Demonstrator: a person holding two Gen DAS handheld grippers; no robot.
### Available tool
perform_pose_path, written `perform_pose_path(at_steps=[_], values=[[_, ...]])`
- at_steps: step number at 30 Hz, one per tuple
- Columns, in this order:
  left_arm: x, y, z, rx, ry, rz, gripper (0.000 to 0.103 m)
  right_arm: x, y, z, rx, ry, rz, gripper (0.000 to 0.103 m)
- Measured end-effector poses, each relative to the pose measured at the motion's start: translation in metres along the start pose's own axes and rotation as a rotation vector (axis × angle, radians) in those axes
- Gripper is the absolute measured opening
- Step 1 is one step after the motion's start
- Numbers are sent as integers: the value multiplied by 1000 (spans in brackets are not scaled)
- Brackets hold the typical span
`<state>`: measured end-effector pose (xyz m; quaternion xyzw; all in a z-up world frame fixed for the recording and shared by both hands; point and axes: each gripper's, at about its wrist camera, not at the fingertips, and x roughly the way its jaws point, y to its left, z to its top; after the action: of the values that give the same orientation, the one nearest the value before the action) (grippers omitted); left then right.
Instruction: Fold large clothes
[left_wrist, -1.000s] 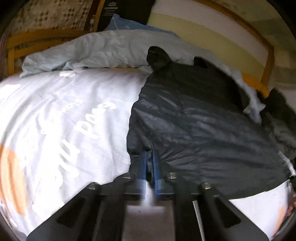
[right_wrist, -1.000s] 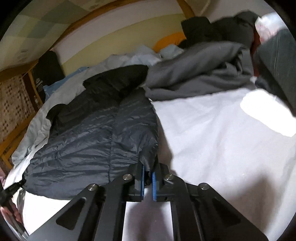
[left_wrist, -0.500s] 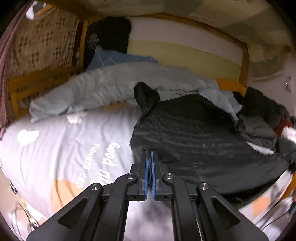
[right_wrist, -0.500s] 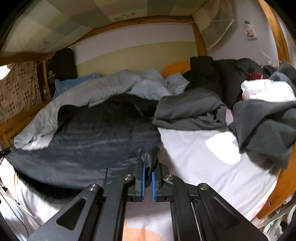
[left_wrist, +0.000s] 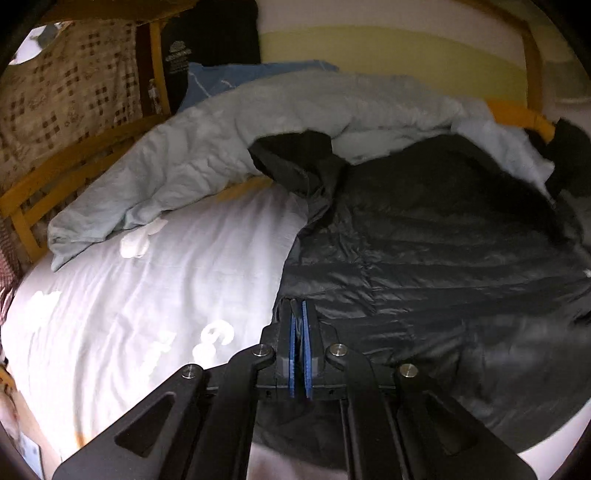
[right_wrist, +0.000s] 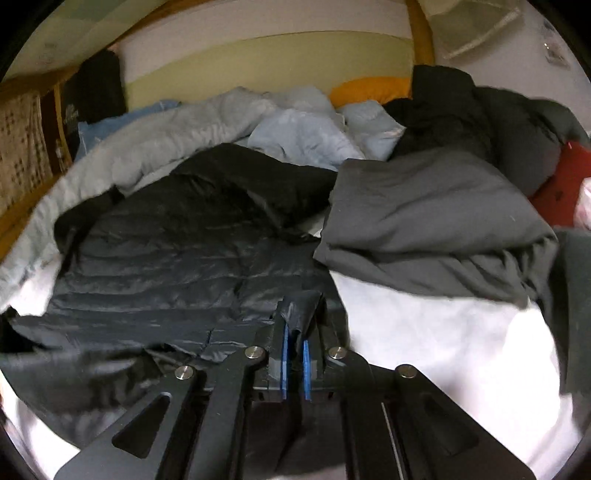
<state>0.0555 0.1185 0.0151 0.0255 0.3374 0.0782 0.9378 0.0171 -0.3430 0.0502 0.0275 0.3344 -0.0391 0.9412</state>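
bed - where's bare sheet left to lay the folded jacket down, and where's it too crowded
Bare white sheet lies left of the dark puffer jacket, below the pale blue duvet. A second bare patch lies right of the jacket, below the grey garment. The head of the bed and the right side are crowded with heaped clothes.

White letters are printed on the bed sheet (left_wrist: 155, 295) near its front edge, and a small white logo sits on a black cloth (left_wrist: 177, 55), but neither can be read.
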Motion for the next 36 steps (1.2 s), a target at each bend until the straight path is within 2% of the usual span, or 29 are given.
perform_pose_path(at_steps=[5,10,11,14,16,17,18,20,21,22,24,26,27,28,29,30,33,36], values=[[45,-9,-2,11,83,-15,4,44,0,-9,-13,51,-17,6],[52,-13,-3,32,58,5,9,58,-9,-10,14,53,17,10],[51,-12,-3,29,38,7,9,56,-10,-9,15,39,11,15],[25,1,-6,-9,-79,8,23,38,-4,-6,-29,-32,-32,26],[-7,6,-5,-8,-187,-24,30,18,1,-4,-63,-96,-68,44],[-27,6,-5,10,-240,-46,33,7,2,-3,-65,-135,-83,66],[-45,4,-5,29,-285,-66,40,-6,2,-2,-59,-182,-91,81],[-81,-4,-11,56,-365,-122,50,-29,6,0,-56,-250,-91,85],[-93,-9,-14,66,-379,-161,56,-39,9,1,-60,-264,-87,85],[-103,-15,-19,79,-382,-204,58,-48,12,0,-64,-272,-74,85],[-116,-32,-30,120,-359,-281,59,-63,20,-5,-80,-272,7,87],[-119,-49,-42,176,-330,-335,60,-69,29,-15,-107,-228,101,90],[-121,-56,-48,220,-334,-355,66,-66,36,-23,-124,-161,199,92],[-122,-64,-52,260,-348,-357,76,-60,43,-32,-142,-84,296,92],[-122,-69,-55,295,-355,-359,80,-53,53,-44,-174,-1,390,92],[-122,-75,-57,317,-348,-377,82,-50,62,-53,-202,11,387,92],[-107,-90,-58,292,-268,-437,82,-42,87,-70,-331,0,268,92],[-80,-106,-64,287,-177,-407,82,-33,100,-76,-445,-16,210,92]])
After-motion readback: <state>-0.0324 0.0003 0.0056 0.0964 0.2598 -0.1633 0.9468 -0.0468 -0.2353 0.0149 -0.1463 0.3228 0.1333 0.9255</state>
